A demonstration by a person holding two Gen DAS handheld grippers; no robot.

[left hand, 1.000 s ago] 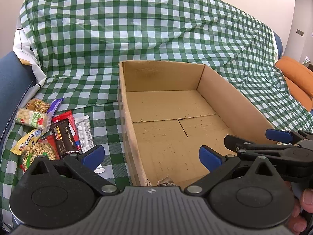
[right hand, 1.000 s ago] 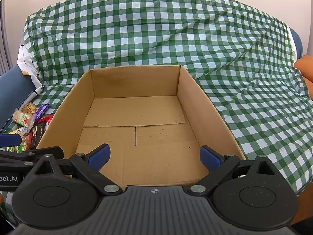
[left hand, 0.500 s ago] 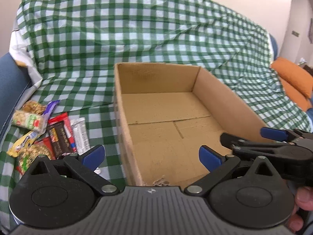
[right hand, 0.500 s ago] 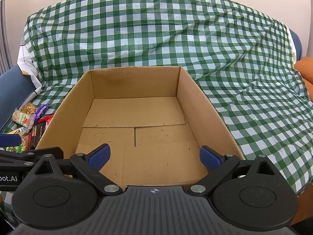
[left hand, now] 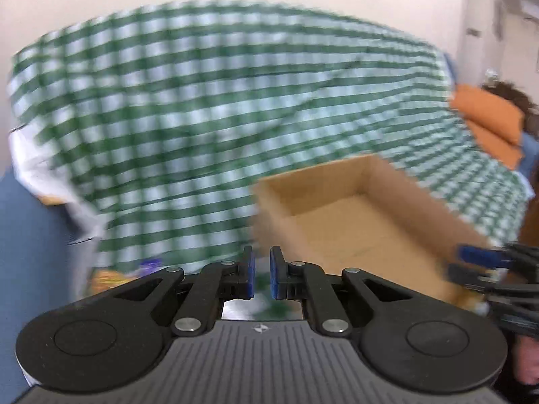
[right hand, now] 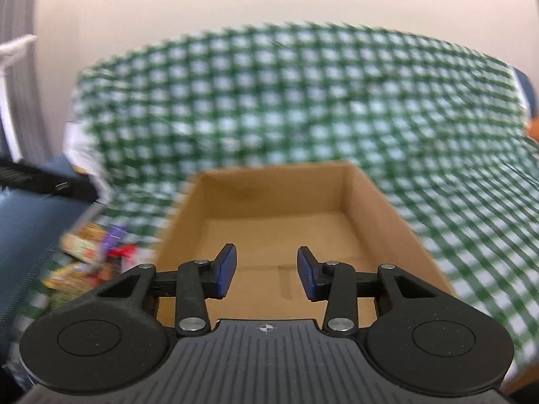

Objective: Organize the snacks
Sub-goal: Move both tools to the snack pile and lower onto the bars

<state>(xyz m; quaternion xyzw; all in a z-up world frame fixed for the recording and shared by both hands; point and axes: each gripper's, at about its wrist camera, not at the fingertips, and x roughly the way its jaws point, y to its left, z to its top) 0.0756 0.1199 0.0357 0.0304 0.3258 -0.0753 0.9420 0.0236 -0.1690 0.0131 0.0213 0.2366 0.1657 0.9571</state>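
A plain cream-white wall (right hand: pixel 269 3) fills the top of both views. Below the wall lies a green-and-white checked cloth (right hand: pixel 303 101), creased and motion-blurred, draped over a sofa-like piece of furniture. Left of the cloth a blue upholstered surface (left hand: pixel 37 242) shows, with the cloth's white underside (left hand: pixel 43 175) folded over beside it. Right of the cloth sit two orange cushions (left hand: pixel 488 118), stacked. Far left of the cloth, in the right wrist view, stand a grey curtain-like strip (right hand: pixel 17 0) and a white frame (right hand: pixel 10 77).
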